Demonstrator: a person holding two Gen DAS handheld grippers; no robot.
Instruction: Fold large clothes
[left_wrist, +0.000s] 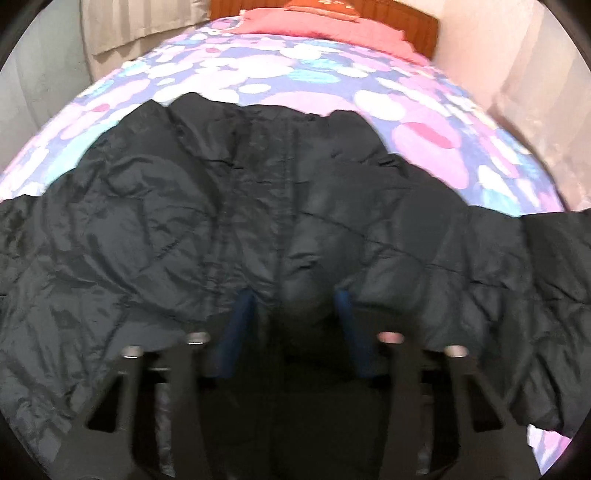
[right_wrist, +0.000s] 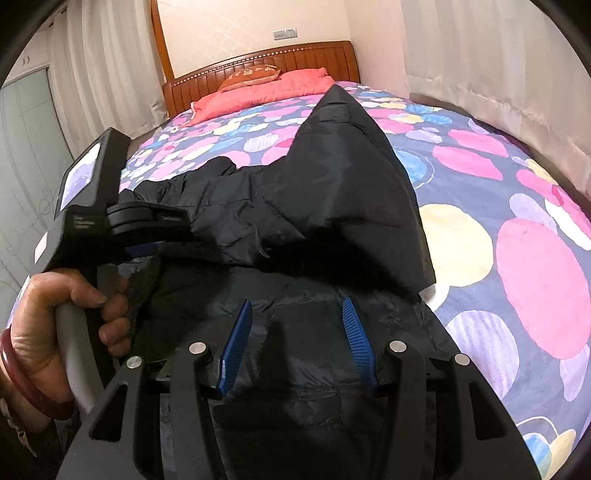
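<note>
Here we see the black padded jacket (left_wrist: 258, 206) spread across the foot end of the patterned bed (right_wrist: 517, 206), our left claw (left_wrist: 295, 295) pinching a puffed ridge of it and our right claw (right_wrist: 297, 317) resting half-apart over its fabric, grip unclear.

My right tongs (right_wrist: 297, 314): black frame, two ribbed blue fingers (right_wrist: 236, 343), four round silver pins across linkage, slotted cut-outs at both outer arms. My left tongs (left_wrist: 295, 306): same black frame, blue fingers, silver pins, picture blurred. From right camera, left tool body (right_wrist: 88, 206) black, boxy, lit screen on its side, small white label, grey curved handle. My left hand (right_wrist: 70, 321) wears dark red bangle at wrist, dark sleeve edge below.
</note>
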